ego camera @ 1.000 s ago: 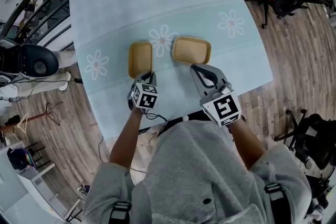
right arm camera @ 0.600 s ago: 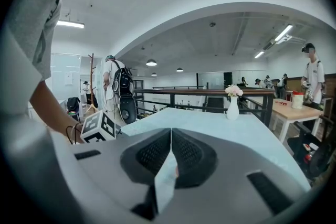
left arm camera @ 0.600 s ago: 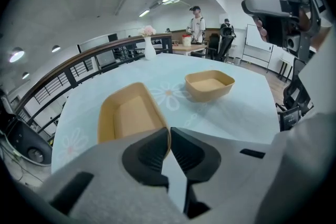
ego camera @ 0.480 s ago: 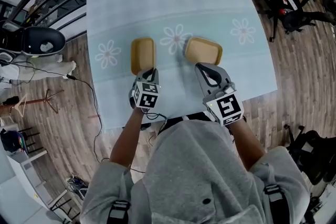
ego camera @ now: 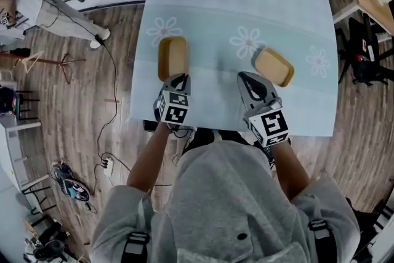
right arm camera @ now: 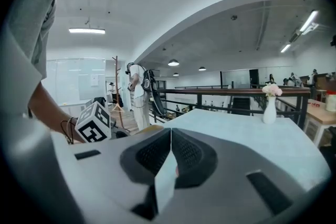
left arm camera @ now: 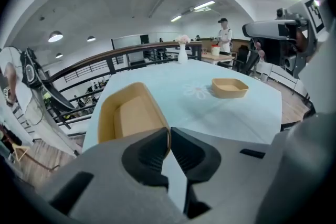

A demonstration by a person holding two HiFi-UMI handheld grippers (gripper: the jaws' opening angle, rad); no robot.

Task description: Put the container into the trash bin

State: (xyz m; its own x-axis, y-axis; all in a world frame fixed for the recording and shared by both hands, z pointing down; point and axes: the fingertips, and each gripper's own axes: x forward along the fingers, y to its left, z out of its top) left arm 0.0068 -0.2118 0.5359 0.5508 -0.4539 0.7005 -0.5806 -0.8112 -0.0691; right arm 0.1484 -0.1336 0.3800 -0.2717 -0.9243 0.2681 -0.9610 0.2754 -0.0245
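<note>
Leftward is where the left container (ego camera: 172,55) has gone since the earlier frame. A second ago it sat close to its twin, with one flower print between them; now it is out by the left edge of the desk (ego camera: 209,3), well apart from both. The left gripper (ego camera: 180,80) has it by the near rim: in the left gripper view the fingers are clamped on the thin tan wall, with only that wall keeping them from meeting. Whether the container has left the desk or is sliding on it I cannot tell from overhead, though the carry looks under way.

Further right, the flower print (ego camera: 247,43) now lies nearer the second container. The right gripper (ego camera: 248,80) hangs over the desk with its fingers pressed together on nothing, taking no part in this step. Just beyond it, the second container (ego camera: 274,66) rests untouched on the desk.

No trash bin appears in any view, not even on the floor (ego camera: 80,101) to the left, so the drop is likely some way off.
</note>
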